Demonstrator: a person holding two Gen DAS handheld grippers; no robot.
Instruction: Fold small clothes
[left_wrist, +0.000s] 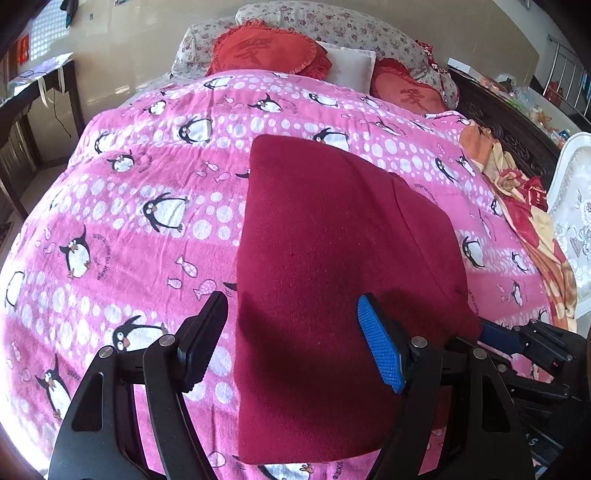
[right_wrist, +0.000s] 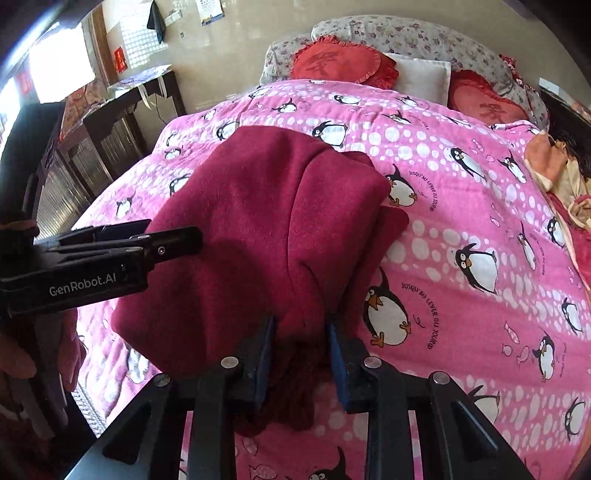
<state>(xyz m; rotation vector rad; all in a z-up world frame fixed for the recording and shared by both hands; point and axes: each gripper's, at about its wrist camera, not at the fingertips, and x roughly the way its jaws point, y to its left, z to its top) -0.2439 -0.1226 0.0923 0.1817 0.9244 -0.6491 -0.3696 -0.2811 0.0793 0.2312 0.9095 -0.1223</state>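
r claw (right_wrist: 301, 354) round maroon cloth (right_wrist: 258, 229), l claw (left_wrist: 291, 343) wide

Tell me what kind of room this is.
Most likely a home bedroom: a bed under a pink penguin blanket, heart-shaped red cushions and floral pillows at its head, a dark side table by the wall.
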